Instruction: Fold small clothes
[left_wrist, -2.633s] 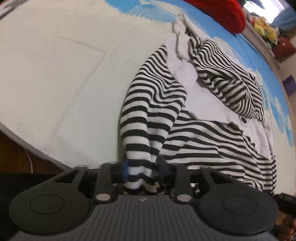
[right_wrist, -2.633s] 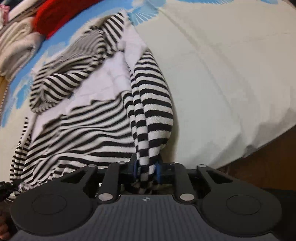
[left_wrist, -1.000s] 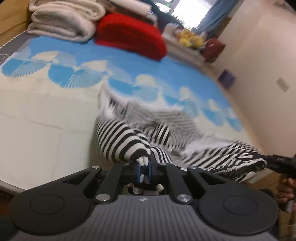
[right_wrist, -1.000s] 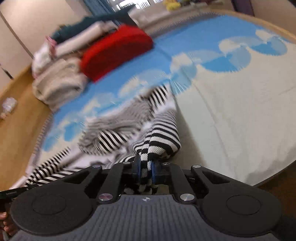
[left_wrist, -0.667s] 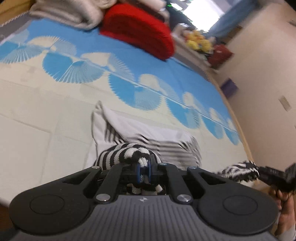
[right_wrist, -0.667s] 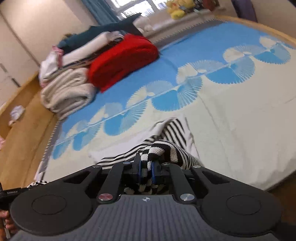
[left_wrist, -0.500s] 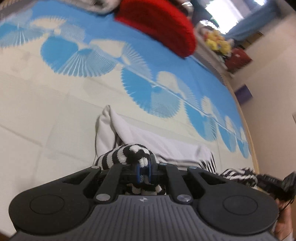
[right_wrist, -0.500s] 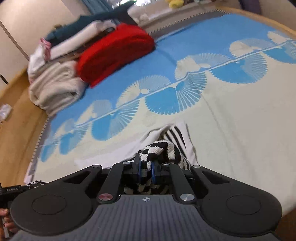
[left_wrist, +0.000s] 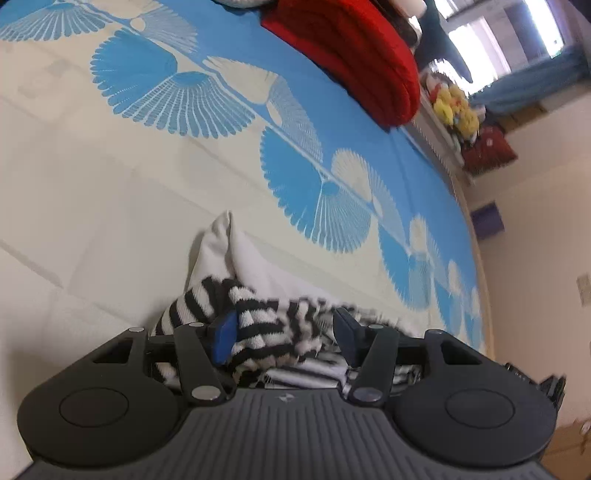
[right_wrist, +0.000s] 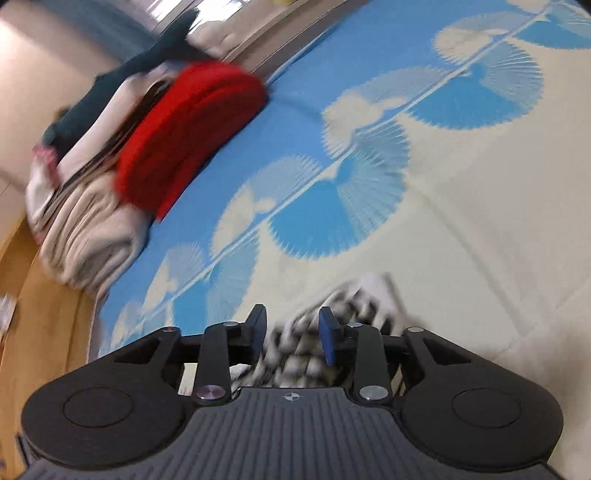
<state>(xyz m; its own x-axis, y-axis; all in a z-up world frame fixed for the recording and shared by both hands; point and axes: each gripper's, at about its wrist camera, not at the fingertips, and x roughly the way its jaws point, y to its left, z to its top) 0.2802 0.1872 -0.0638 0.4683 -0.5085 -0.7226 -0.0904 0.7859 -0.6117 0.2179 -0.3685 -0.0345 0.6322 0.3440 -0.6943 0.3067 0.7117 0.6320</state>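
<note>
A black-and-white striped garment with a white lining lies bunched on the cream and blue bed cover, just in front of both grippers. My left gripper is opening; striped cloth lies between its blue pads, which stand apart from it. In the right wrist view the same striped garment, blurred, sits between the fingers of my right gripper, whose jaws are opening too and no longer press the cloth.
A folded red blanket lies at the far side of the bed, with beige and white folded blankets beside it. Yellow soft toys sit on a ledge. The wooden bed edge runs at the left.
Both grippers carried the striped sleeves forward and down over the garment, then opened and let the cloth go. Half a second ago both were still shut on it.
</note>
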